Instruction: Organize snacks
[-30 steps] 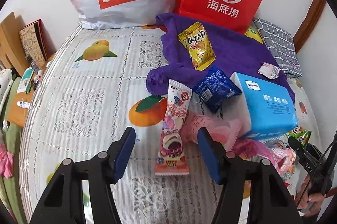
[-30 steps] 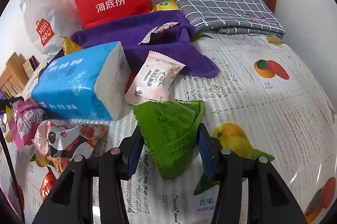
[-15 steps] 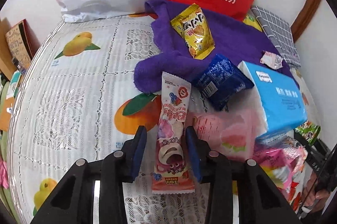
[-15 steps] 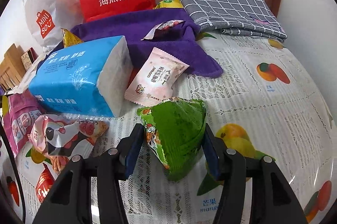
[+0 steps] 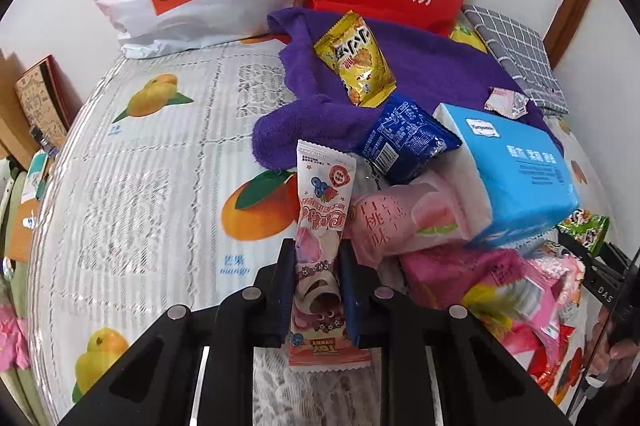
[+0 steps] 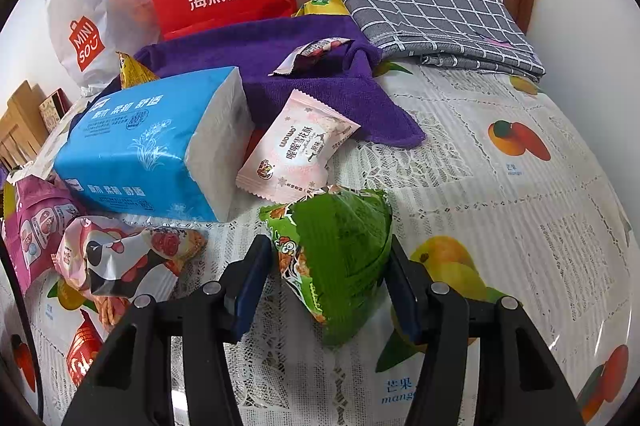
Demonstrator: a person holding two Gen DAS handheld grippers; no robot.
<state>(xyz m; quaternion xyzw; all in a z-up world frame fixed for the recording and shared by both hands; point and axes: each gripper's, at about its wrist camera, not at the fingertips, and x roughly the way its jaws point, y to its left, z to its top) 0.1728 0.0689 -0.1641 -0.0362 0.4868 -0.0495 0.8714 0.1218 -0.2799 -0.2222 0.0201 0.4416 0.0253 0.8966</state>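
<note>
Between the pads of the left claw (image 5: 316, 286), clenched on its lower half, the long pink snack bar (image 5: 322, 246) lies with its long axis from 6 to 12 o'clock on the desk (image 5: 160, 186). At 9 o'clock the cloth is bare; at 3 o'clock other packets crowd it. The right claw (image 6: 326, 290) grasps the green packet (image 6: 340, 258), its narrow end at 6 o'clock; bare cloth lies at 3 o'clock.

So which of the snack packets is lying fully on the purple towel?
The yellow packet: it rests wholly on the purple towel, while the dark blue packet sits at the towel's edge against the tissue pack.
</note>
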